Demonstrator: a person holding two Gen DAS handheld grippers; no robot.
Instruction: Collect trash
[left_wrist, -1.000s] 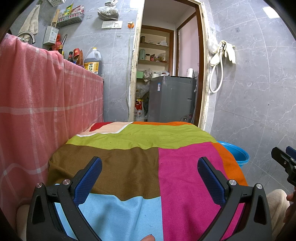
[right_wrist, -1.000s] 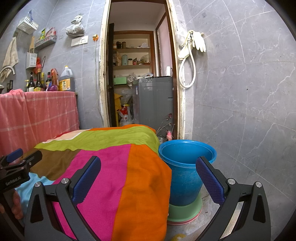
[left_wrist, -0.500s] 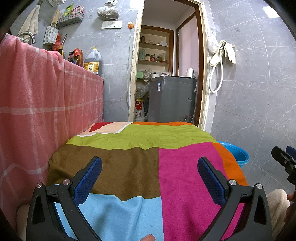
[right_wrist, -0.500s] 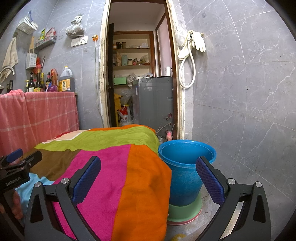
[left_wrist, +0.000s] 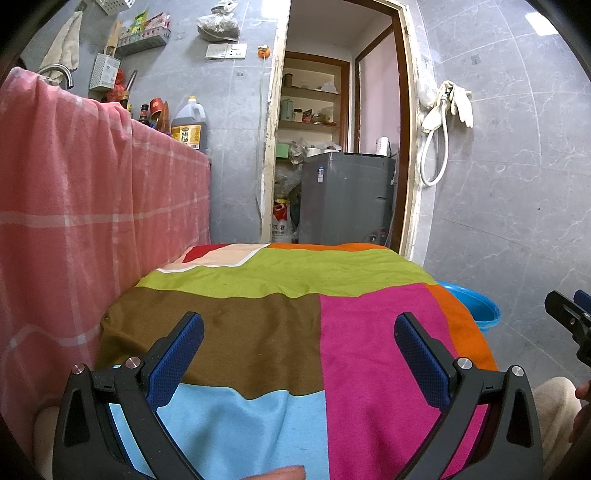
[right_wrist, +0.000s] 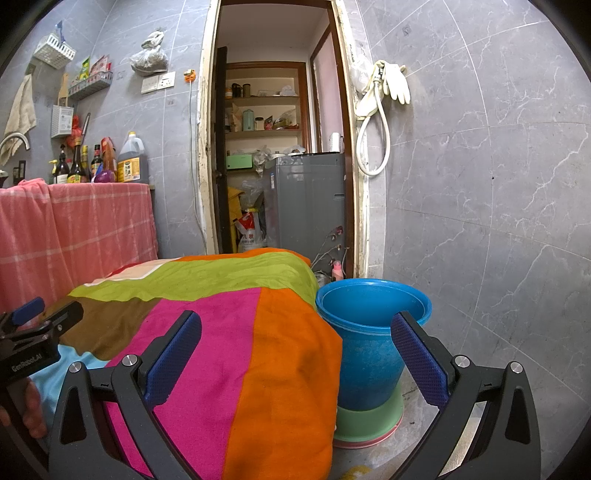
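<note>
- Nothing has moved since the earlier frames: we see both grippers hanging where they were over the patchwork cloth (left_wrist: 258, 332).
- Our left gripper (left_wrist: 299, 332) has its blue pads spread wide, released, with only the brown and pink patches between them.
- Our right gripper (right_wrist: 295, 334) is equally wide apart and empty, looking across the pink and orange corner of the cloth.
- We find no trash on the cloth in either view; the blue bin (right_wrist: 369, 332) stands on the floor just beside the cloth's orange edge, on a green base.
- Behind it we see a grey appliance (right_wrist: 310, 199) in the doorway, and a pink checked cloth (left_wrist: 92, 206) draped on the left.
</note>
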